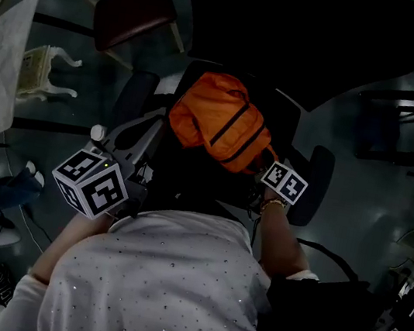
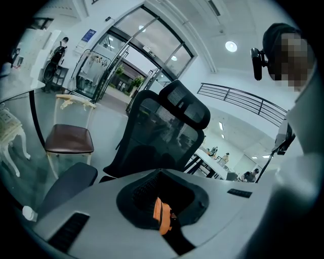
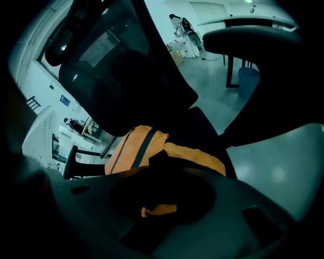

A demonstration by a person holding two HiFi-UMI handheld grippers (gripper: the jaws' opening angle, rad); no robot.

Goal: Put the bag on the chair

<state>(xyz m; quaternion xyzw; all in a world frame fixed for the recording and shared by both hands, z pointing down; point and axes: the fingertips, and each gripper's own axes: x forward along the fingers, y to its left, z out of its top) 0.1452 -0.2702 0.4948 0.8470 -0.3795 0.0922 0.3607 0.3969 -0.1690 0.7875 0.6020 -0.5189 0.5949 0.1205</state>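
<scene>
Bag: the orange bag [image 1: 222,124], crossed by black straps, lies on the seat of the black office chair [image 2: 157,136], in front of its mesh back.
Left gripper: the left gripper [image 2: 163,213] reaches in at the bag's left edge; its jaws stand narrow, pinched on an orange fold of the bag with a black stripe.
Right gripper: the right gripper [image 3: 159,207] points steeply down at the bag's near right end; its jaws stand a little apart, and a strip of the orange fabric lies between them without being visibly pressed.
Armrests: 2, with 1 on each side of the seat.
Beyond: a wooden chair with a dark red seat [image 1: 131,10] stands well apart from the office chair.
</scene>
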